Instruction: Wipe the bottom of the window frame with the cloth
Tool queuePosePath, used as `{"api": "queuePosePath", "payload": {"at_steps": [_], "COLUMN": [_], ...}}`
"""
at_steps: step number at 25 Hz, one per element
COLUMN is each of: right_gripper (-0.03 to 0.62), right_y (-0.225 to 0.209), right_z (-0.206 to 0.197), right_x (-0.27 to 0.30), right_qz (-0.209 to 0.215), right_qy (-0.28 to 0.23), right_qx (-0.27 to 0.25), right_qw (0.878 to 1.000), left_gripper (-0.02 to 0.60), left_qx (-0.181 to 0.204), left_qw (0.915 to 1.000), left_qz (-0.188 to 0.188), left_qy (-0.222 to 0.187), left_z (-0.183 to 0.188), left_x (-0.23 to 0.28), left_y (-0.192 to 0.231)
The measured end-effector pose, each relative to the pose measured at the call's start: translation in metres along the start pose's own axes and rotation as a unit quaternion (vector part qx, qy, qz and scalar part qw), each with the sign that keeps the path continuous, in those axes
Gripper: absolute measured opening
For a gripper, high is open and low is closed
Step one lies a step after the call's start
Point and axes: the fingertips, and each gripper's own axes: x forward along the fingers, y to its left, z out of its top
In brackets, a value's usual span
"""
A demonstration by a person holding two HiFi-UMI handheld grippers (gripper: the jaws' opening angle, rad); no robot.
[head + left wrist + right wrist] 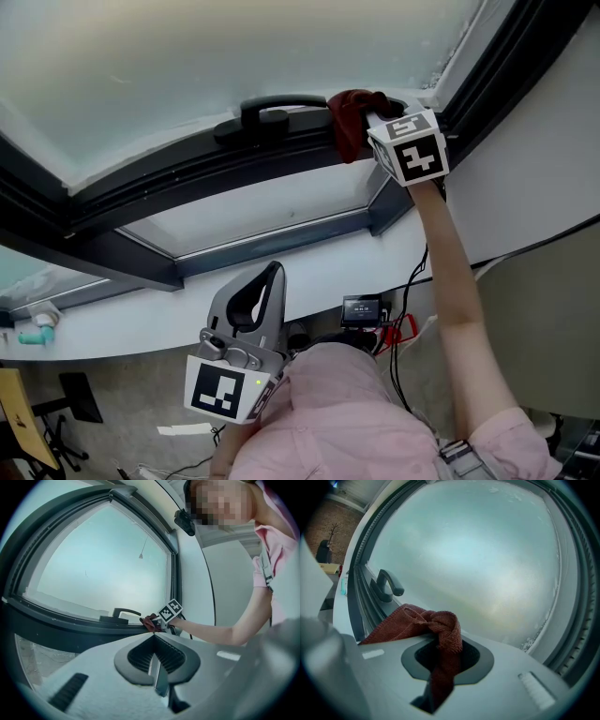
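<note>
Right claw (373, 120) in the head view is up at the window, clamped on a dark red cloth (349, 124). It sits at the right end of the window frame (187, 173), on the bottom rail near the corner. The cloth is bunched up, with its long side running across the rail and not along it. It's just right of the black handle (267, 112). Left claw (270, 277) is held low near the person's chest, well away from the window.

Left gripper view: the left claw's jaws are pressed together with nothing between them. Past them you can see the other claw and the red wad on the bottom rail, close to the handle.

Right gripper view: the cloth is pinched between the jaws, one narrow tail hanging back into the gap. The rest twists into a knot-like lump at the tips, then fans out flat to the left toward the handle, along the rail. Frosted glass (478, 555) fills everything behind it.
</note>
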Motion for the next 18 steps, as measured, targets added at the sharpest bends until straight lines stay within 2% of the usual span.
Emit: {"api": "queuePosePath", "payload": {"at_steps": [8,18], "right_gripper": [0.058,0.058], "right_y": [-0.015,-0.032], "right_z": [-0.009,-0.020], "right_x": [0.000,-0.003], "right_qz": [-0.005,-0.023], "right_qy": [0.011,0.025], "right_qx": [0.018,0.008], "right_qw": [1.000,0.999], "left_gripper": [0.000,0.000], "left_qx": [0.000,0.002], "left_qw": [1.0000,0.9999], "left_qz": [0.006,0.010], "left_qy": [-0.003,-0.006], "left_z": [0.003,0.002], "left_x": [-0.002,-0.002], "left_y": [0.001,-0.004]}}
